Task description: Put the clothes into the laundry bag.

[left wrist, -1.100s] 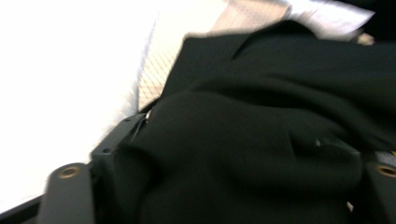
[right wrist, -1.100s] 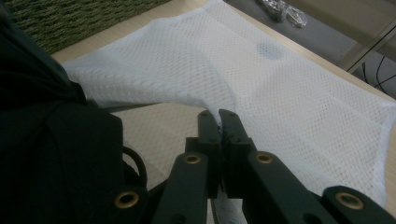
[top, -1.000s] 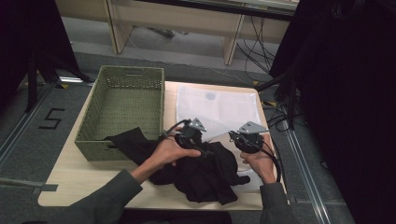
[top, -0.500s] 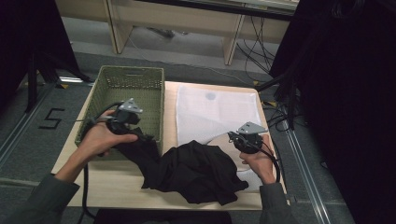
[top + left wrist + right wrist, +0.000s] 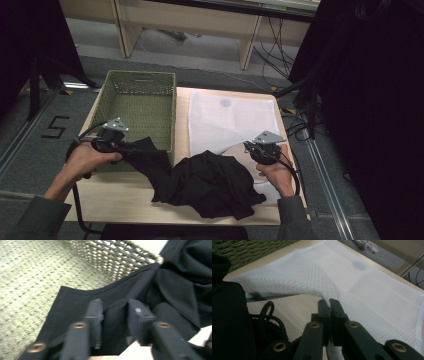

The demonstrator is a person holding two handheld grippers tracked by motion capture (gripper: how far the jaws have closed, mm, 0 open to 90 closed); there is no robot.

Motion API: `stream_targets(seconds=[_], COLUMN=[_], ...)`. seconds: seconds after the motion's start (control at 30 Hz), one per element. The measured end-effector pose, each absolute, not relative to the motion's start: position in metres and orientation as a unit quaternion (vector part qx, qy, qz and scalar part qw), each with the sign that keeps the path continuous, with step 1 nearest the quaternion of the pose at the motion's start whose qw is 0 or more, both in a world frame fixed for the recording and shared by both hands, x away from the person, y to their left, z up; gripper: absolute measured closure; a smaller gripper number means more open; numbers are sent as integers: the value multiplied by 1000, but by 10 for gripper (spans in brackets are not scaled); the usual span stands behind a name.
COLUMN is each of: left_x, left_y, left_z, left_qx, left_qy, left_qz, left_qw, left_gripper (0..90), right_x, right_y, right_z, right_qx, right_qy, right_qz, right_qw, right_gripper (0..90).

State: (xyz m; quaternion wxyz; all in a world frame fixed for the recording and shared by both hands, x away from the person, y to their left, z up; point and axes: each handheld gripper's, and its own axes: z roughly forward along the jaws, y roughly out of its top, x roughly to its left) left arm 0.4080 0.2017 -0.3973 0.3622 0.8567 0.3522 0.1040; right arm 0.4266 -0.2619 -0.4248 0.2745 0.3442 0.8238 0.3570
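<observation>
While the left claw (image 5: 113, 312) pinches its corner, black cloth (image 5: 210, 182) stretches basket (image 5: 141, 80) to right, right claw (image 5: 329, 305) clamping white mesh (image 5: 367, 290).

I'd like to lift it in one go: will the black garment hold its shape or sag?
The black garment lies crumpled in soft folds, so it is probably floppy and would sag. One end drapes over the rim of the green basket, so it likely trails. A fold bunches between the left gripper jaws, suggesting thin, light cloth.

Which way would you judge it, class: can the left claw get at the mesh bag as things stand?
Probably not: the left claw is closing on the black garment by the basket, and that garment's heap lies between it and the mesh bag.
</observation>
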Motion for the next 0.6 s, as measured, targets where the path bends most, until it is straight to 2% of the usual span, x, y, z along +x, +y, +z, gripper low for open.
stream_targets(seconds=[0.1,0.13,0.27,0.4,0.6], left_x=[405,405,404,394,372], left_y=[203,204,201,186,123], left_z=[-395,-393,-388,-371,-329], left_qx=[850,849,843,819,813], left_qy=[349,347,342,332,247], left_qz=[116,118,135,137,140], left_qw=[378,381,392,448,508], left_gripper=[797,865,877,880,881], right_x=[426,426,426,426,427], right_y=[-262,-262,-262,-262,-262], right_z=[-424,-424,-424,-424,-424], right_qx=[345,348,343,347,343], right_qy=[823,823,821,822,821], right_qz=[358,357,358,358,356], right_qw=[274,273,283,276,284], right_gripper=[892,893,893,893,894])
